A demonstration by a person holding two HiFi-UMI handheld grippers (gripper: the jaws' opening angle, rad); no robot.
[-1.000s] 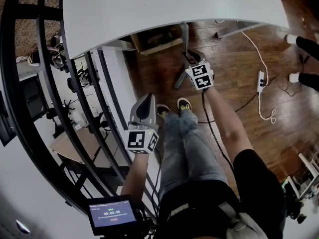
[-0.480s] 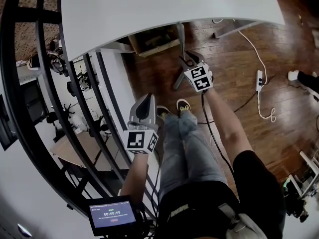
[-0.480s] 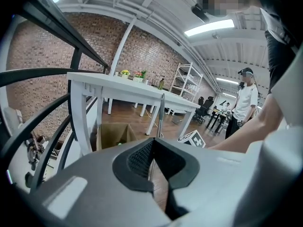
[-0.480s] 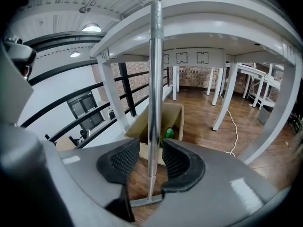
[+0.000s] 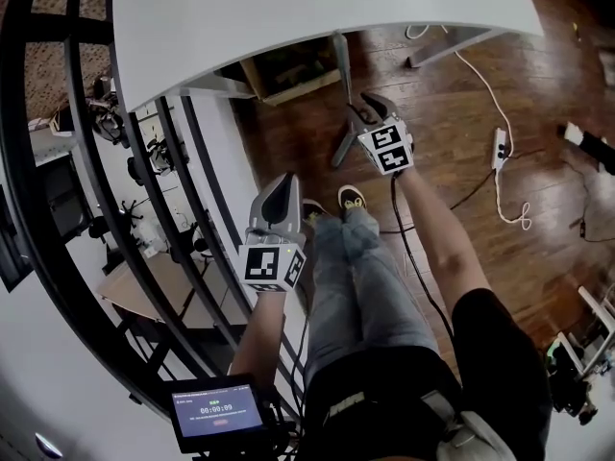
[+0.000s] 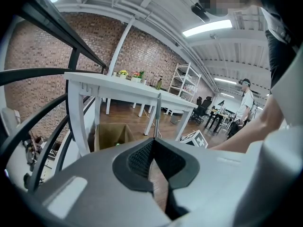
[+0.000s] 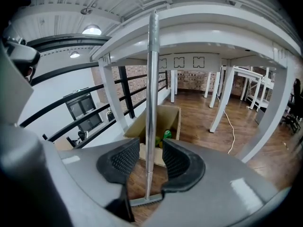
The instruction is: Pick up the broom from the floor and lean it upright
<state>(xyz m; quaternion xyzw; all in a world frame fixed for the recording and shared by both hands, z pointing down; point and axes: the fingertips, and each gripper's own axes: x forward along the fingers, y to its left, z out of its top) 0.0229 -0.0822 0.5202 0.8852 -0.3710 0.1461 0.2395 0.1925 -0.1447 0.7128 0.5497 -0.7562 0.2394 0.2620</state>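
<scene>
- Upright on the wood floor (image 5: 452, 113): the broom (image 7: 151, 103), its flat head down on the boards and the top of its metal handle leaning on the edge of the white table (image 7: 213, 18).
- From the head view, same broom (image 5: 343, 75) under the table (image 5: 288, 17) rim, just ahead of the right claw.
- Right claw (image 7: 150, 148) open around the handle: jaws just been opening, handle standing between the ribbed pads with a gap on each side, no pad pressing on it.
- In the head view, right claw (image 5: 368, 109) held out at the handle's lower part, marker cube facing up.
- Left claw (image 6: 154, 143) closed, tips together, nothing between them; broom handle (image 6: 157, 117) seen beyond it, well apart.
- Left claw (image 5: 279, 195) held lower in the head view, beside the person's knees and near the black railing (image 5: 86, 161).
- Behind the broom, under the table: an open cardboard box (image 7: 175, 119) with something green inside.
- Off to the right on the floor: a white power strip (image 5: 500, 152) with its cable trailing.
- At the bottom left of the head view: a small lit screen (image 5: 216, 416).
</scene>
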